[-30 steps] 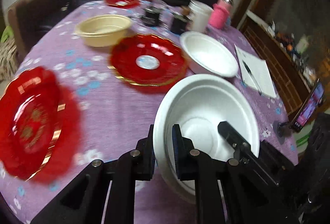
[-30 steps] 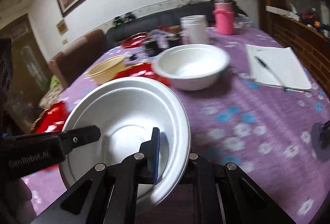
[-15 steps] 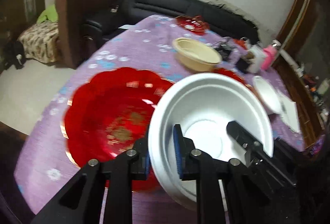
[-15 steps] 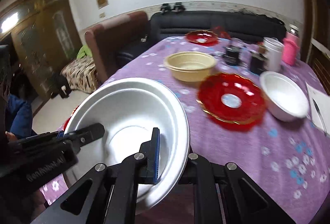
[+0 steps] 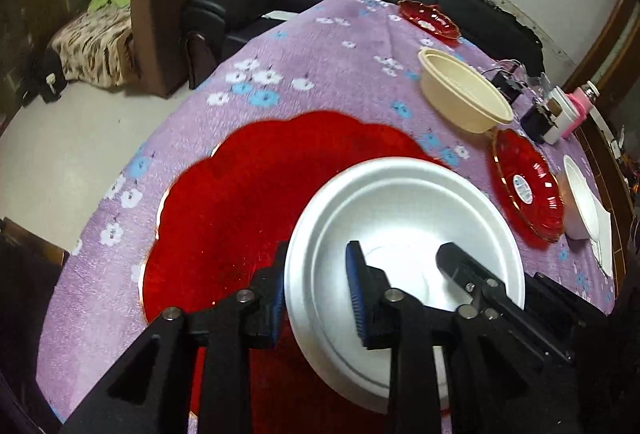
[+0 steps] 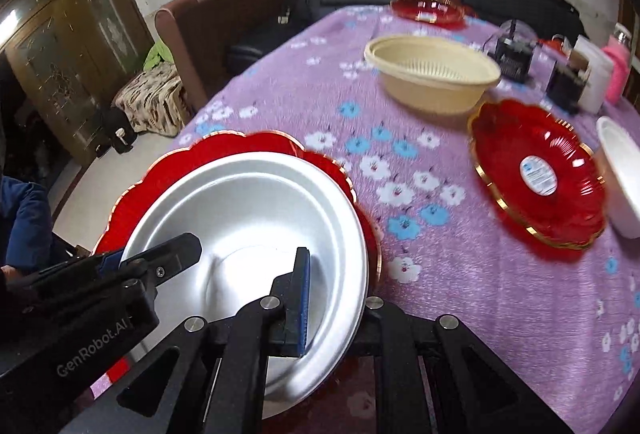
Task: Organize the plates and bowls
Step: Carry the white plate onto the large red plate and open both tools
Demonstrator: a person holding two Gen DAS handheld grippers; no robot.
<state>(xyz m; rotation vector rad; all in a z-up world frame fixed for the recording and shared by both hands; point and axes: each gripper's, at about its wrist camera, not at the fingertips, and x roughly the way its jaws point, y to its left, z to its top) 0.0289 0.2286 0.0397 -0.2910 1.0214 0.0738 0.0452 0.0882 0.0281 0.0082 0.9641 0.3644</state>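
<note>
Left wrist view: left tongs, just been opening, straddle the white bowl's rim loosely over the red plate; right tongs pinch its opposite rim

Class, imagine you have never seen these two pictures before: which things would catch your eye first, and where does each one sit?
First, the white bowl, held at its rim over the big scalloped red plate at the near table edge. The right hand-held gripper clamps the rim, while the left hand-held gripper, jaws just opening, straddles it. Further back sit a cream bowl and a smaller red plate.
</note>
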